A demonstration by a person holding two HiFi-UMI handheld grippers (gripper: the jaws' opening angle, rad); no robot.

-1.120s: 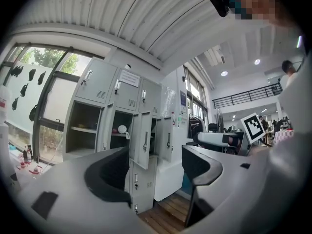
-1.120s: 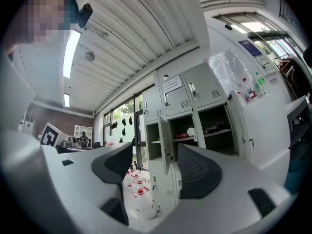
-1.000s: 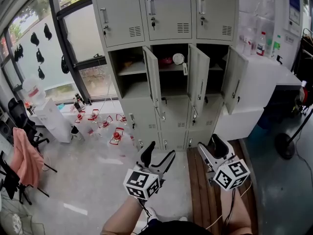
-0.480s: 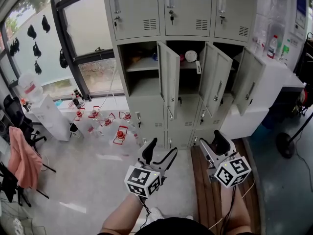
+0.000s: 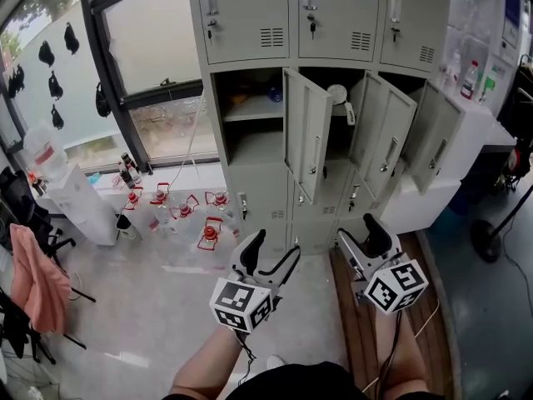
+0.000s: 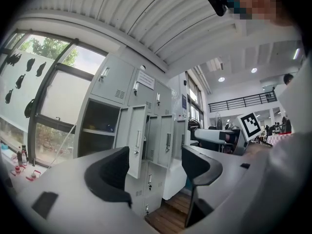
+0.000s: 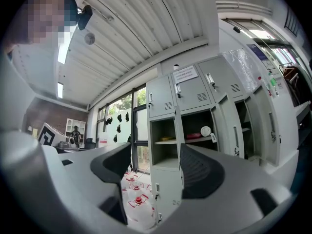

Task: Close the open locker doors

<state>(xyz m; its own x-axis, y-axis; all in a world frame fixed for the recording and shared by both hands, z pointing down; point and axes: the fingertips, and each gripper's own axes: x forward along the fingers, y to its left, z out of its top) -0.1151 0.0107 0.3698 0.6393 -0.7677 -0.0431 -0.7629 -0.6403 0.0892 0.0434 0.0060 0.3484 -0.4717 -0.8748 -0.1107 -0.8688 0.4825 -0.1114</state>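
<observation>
My left gripper [image 5: 272, 255] has its dark fingers [image 6: 109, 174] spread wide with nothing between them, and the right gripper [image 5: 364, 242] is the same: fingers [image 7: 200, 172] well apart around empty air. I take it I carry them empty because a door wants a push, not a pinch. Both hang low in front of the tall grey steel locker bank [image 5: 250, 19], well short of it, so no door is touched yet and the task looks not yet begun. In the middle row of that bank all three compartments stand open. The left grey door [image 5: 305, 132], the middle grey door [image 5: 381, 136] and the right grey door [image 5: 437, 136] each swing out toward me; they seem to hinge on their right edges, so I judge each wants pressing on its free left edge, back into the frame. The rows above and below them are shut. Inside the middle compartment a round white object [image 5: 337, 94] sits near the front, and it might foul that door. At the foot of the bank, to its left, clear jugs with red caps [image 5: 208, 232] stand on the floor, so I would keep my feet to the wooden strip [image 5: 358, 340] in front of the bank.
</observation>
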